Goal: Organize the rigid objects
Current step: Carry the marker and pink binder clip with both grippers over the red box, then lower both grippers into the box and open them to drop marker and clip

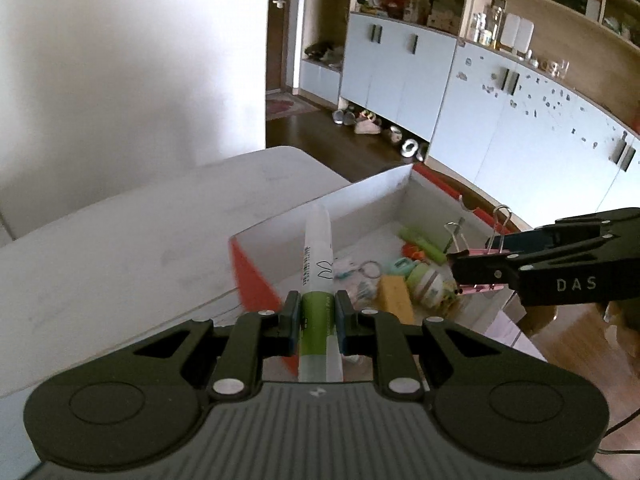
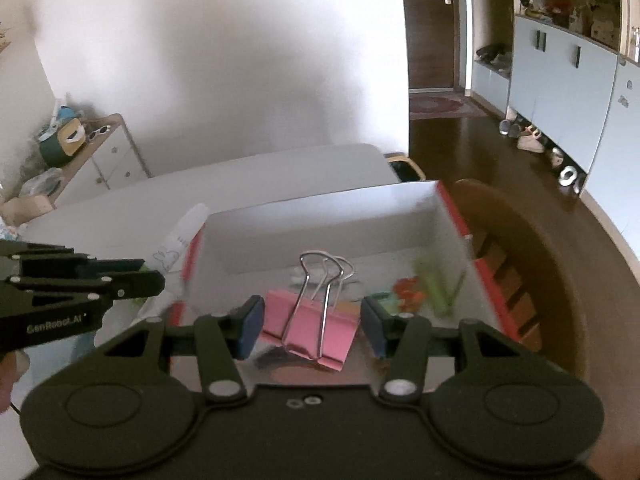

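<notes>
My left gripper is shut on a green and white marker pen, held above the near left corner of a white box with red sides. My right gripper is over the box; a pink binder clip lies between its fingers, which stand apart with gaps on both sides. In the left wrist view the right gripper holds the pink clip level above the box's right side. The box holds several small items: a yellow block, a green striped ball, a green tube.
The box sits on a white table. A wooden chair stands right of the box. Blue cabinets and shoes line the far wall. A low shelf with clutter stands at the left.
</notes>
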A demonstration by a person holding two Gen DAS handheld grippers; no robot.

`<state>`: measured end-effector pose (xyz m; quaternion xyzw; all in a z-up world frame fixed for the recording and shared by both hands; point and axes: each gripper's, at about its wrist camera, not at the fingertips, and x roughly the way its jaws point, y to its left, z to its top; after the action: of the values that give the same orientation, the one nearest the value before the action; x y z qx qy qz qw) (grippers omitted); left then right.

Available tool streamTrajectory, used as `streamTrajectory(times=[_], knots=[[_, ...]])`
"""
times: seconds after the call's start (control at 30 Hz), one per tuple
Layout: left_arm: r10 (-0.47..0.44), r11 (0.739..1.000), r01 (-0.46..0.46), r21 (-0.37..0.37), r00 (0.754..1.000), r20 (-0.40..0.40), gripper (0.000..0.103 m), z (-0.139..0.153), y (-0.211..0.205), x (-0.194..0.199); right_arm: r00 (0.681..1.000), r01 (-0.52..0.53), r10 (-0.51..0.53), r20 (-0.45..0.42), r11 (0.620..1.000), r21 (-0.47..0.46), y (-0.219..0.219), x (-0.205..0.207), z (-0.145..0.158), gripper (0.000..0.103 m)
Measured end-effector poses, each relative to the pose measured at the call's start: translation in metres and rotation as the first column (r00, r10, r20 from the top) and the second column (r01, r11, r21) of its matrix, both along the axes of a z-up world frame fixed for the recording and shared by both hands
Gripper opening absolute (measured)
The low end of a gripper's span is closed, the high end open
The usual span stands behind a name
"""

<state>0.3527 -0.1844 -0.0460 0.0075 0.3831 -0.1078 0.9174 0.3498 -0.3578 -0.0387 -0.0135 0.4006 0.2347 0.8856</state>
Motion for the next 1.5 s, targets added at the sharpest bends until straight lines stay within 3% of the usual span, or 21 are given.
streamTrajectory(times=[0.17,0.7,1.1,1.5], knots=[[-0.015,1.000,0.015,0.019,1.000,-0.026,0.017,-0.011,-0.028,0.029,0.998,-0.055,0.056,0.019,0.997,-0.056,-0.011,0.013,-0.012,0.052],[-0.096,0.990,0.107,0.087,0.987,-0.127,0.017,-0.054,-0.097,0.117,0.983,-0.166,0.158,-0.091,0.982,-0.087,0.001,0.044,-0.057,0.052],[-0.099,0.986,0.124,0.111,0.974,-0.203,0.017,-0.084,-0.112,0.145,0.977,-0.181,0.164,-0.135,0.976,-0.123,0.006,0.056,-0.073,0.052],[-0.041,0.992,0.074,0.099,0.954,-0.297,0.017,-0.107,-0.109,0.154,0.979,-0.159,0.141,-0.148,0.980,-0.120,0.003,0.066,-0.076,0.053]])
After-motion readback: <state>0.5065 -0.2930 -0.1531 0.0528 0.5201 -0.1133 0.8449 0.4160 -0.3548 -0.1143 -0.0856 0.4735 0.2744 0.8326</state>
